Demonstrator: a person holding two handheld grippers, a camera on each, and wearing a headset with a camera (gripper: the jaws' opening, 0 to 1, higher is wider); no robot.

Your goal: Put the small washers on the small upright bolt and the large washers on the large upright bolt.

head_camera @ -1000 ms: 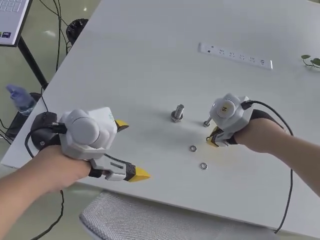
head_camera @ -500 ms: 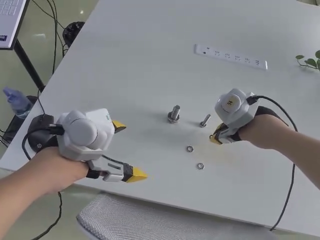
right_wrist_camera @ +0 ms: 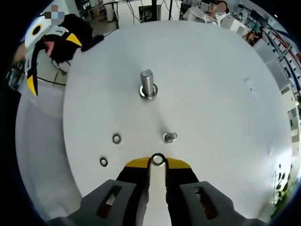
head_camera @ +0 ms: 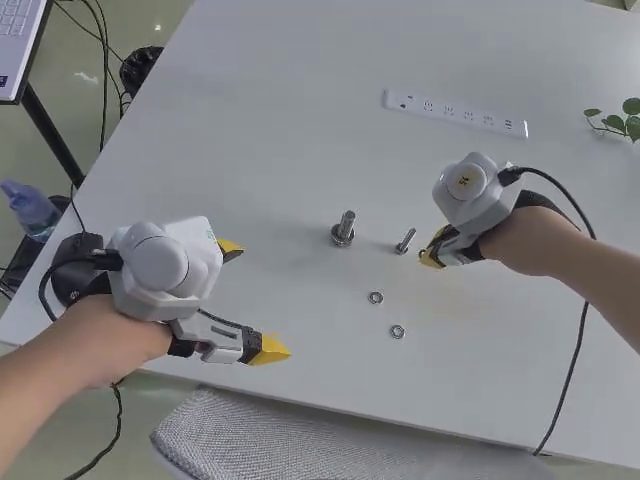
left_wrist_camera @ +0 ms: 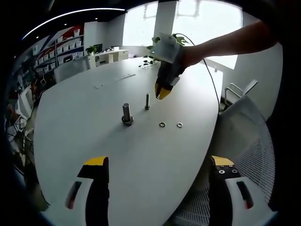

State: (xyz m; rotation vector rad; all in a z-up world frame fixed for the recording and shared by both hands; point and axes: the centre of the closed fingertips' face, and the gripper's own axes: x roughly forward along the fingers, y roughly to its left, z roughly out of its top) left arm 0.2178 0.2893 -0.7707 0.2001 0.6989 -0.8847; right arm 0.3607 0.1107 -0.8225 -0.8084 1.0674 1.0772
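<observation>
A white table (head_camera: 300, 120), power strip (head_camera: 455, 113) around one o'clock of the large bolt (head_camera: 344, 228). The right gripper (right_wrist_camera: 158, 163) nips a washer (right_wrist_camera: 158, 156) in near-closed jaws; the left gripper (head_camera: 253, 298), at eight o'clock, gapes empty.

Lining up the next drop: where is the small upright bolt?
In the head view the small upright bolt stands right of the large upright bolt, just left of the right hand-held gripper, whose tips pinch a washer.

The left gripper (head_camera: 250, 298) and right gripper (head_camera: 430, 259) are pale grey with yellow jaw tips, the large bolt (head_camera: 344, 228), small bolt (head_camera: 405, 241) and washers (head_camera: 376, 297) silver, the table (head_camera: 300, 120) white.
</observation>
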